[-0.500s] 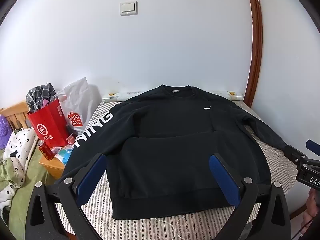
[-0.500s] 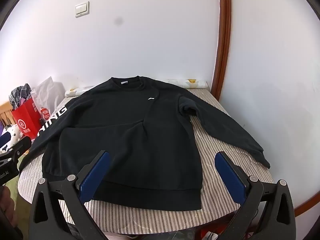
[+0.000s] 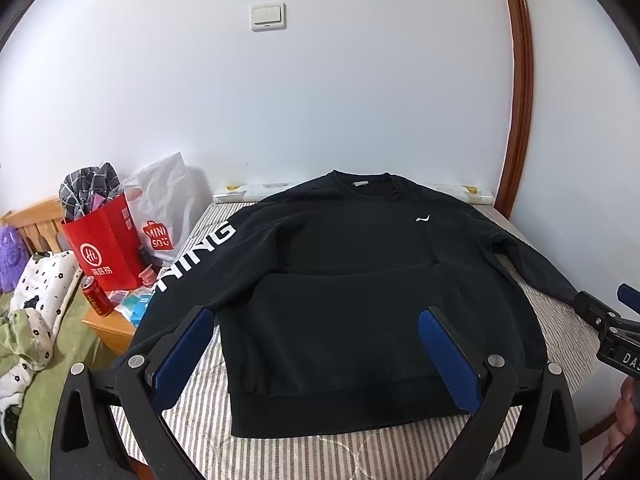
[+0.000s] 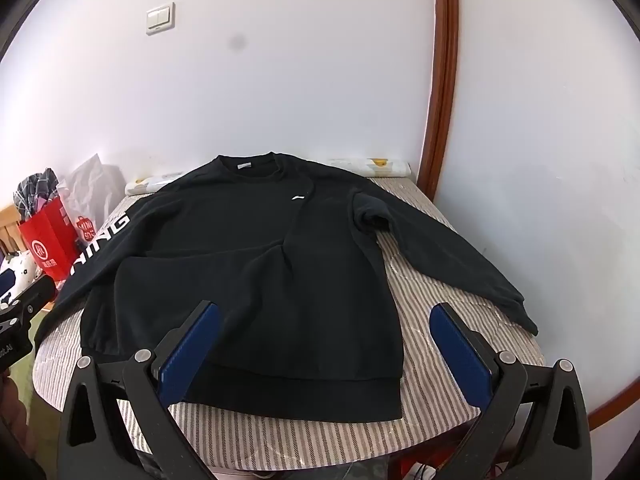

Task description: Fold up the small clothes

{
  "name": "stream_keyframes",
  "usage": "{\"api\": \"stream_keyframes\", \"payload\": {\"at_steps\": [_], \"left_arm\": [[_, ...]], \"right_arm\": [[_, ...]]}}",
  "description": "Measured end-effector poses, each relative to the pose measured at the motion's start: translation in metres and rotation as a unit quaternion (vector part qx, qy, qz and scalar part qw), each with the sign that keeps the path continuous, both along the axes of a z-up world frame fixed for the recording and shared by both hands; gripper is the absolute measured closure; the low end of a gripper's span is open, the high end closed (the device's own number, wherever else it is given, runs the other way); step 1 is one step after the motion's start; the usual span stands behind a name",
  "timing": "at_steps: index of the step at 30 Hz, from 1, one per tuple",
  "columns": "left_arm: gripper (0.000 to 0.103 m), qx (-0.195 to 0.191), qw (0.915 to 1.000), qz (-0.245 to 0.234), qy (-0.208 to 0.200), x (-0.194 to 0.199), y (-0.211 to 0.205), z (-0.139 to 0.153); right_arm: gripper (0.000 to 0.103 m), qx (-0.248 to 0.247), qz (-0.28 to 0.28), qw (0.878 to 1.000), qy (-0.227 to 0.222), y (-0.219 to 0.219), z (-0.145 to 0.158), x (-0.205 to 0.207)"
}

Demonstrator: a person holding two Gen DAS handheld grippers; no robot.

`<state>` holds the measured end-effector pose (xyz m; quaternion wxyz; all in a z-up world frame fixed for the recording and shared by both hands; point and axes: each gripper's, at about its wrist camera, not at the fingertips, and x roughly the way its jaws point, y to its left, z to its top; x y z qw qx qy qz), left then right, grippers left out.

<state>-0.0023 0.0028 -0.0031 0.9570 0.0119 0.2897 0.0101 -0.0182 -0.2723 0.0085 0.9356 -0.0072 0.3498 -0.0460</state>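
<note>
black sweatshirt lies flat, front up, on the striped bench, collar toward the wall, both sleeves spread out. left claw hangs over the hem, jaws spread wide, gripping nothing. right claw likewise wide apart and empty, over the hem's right corner. red bag sits off the left edge.

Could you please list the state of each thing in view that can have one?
black sweatshirt: spread flat, front up, unfolded, sleeves out to the sides
left hand-held gripper: open, holding nothing, above the hem
right hand-held gripper: open, holding nothing, above the hem's right corner
red paper bag: upright, stuffed with checked cloth
red can: upright
</note>
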Motion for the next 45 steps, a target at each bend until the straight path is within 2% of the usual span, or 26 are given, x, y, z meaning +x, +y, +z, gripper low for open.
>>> {"api": "stream_keyframes", "payload": {"at_steps": [45], "left_arm": [[0.000,-0.015,0.9998,0.012,-0.005,-0.009,0.005,-0.001]], "right_arm": [[0.000,0.001,-0.006,1.000,-0.015,0.004,0.001,-0.012]]}}
